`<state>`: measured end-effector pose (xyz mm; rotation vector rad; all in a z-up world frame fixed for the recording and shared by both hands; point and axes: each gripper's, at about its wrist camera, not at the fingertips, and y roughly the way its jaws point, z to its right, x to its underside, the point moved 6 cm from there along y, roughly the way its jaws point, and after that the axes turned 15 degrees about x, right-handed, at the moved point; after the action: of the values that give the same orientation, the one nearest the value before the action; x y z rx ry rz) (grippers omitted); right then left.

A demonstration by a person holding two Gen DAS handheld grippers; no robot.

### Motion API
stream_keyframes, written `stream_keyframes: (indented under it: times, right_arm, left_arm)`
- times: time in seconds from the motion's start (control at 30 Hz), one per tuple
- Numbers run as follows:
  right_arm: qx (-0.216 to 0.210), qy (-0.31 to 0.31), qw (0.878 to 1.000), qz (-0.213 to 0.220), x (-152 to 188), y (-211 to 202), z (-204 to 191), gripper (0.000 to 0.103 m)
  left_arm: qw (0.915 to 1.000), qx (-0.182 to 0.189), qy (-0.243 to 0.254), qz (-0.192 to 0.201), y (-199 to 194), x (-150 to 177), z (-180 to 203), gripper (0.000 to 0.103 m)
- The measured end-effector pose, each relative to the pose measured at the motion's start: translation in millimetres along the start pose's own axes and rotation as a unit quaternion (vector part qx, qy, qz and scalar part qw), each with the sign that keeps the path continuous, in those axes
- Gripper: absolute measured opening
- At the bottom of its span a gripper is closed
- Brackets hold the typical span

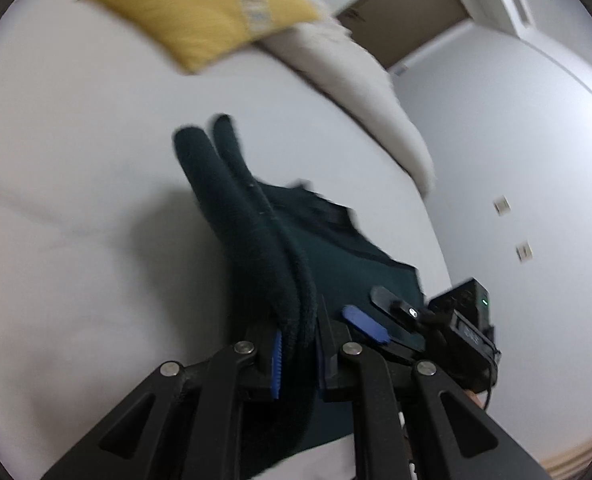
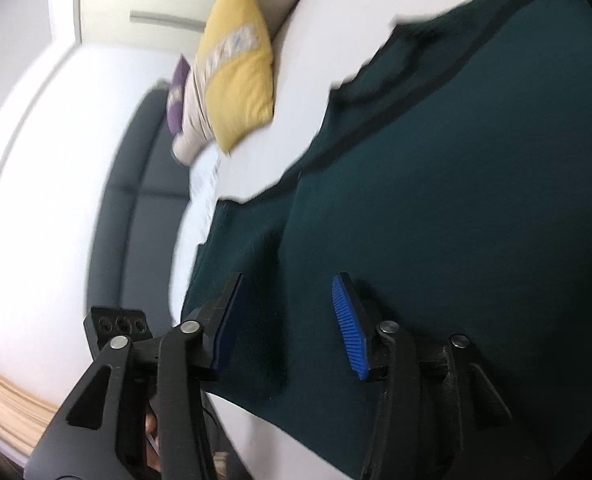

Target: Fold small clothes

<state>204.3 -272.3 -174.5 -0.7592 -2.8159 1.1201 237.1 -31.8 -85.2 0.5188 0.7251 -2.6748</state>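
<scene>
Folding is mid-step here: the left gripper (image 1: 297, 354) is pinching a doubled-up edge of the dark green garment (image 1: 335, 256) between its fingers, which are nearly closed on the fabric, and that edge is standing up off the white bed (image 1: 76, 200) in two thick ridges. The rest of the garment is lying spread flat on the bed, near the edge closest to the cameras.

The right gripper (image 2: 292, 324) is hovering right over the flat part of the same garment (image 2: 455, 200) with its fingers about half open. No fabric is pinched between them as far as I can tell, though the view is blurry.

A yellow pillow (image 2: 240, 76) and a beige pillow (image 1: 359, 92) are sitting further up the bed, well apart from the garment.

My guess is the left side is getting carried over to make the fold, while the right one is lining up either to pin the cloth down or to grab its own bit of hem. The next move is probably calling for the right fingers to settle on the fabric so the whole thing isn't dragging along when the left edge goes across.
</scene>
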Motion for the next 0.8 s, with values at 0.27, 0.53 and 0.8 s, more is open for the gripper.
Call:
stream_keyframes:
  times: [0.27,0.53,0.8]
  right_arm:
    - [-0.044,0.09,0.994,0.032,-35.1,-67.5,77.4,0.053]
    - [-0.007,0.071,0.997,0.022,-33.6,-55.7,62.7,0.062]
    - [0.095,0.03,0.995,-0.017,-12.3,-41.8,44.9,0.061]
  left_arm:
    - [0.9985,0.034,-0.013,-0.041,117.4,46.4,35.5,0.02]
    - [0.9908,0.13,0.032,-0.023,55.9,78.9,79.8,0.04]
    - [0.9968,0.072,0.015,0.033,-7.8,70.8,20.6,0.04]
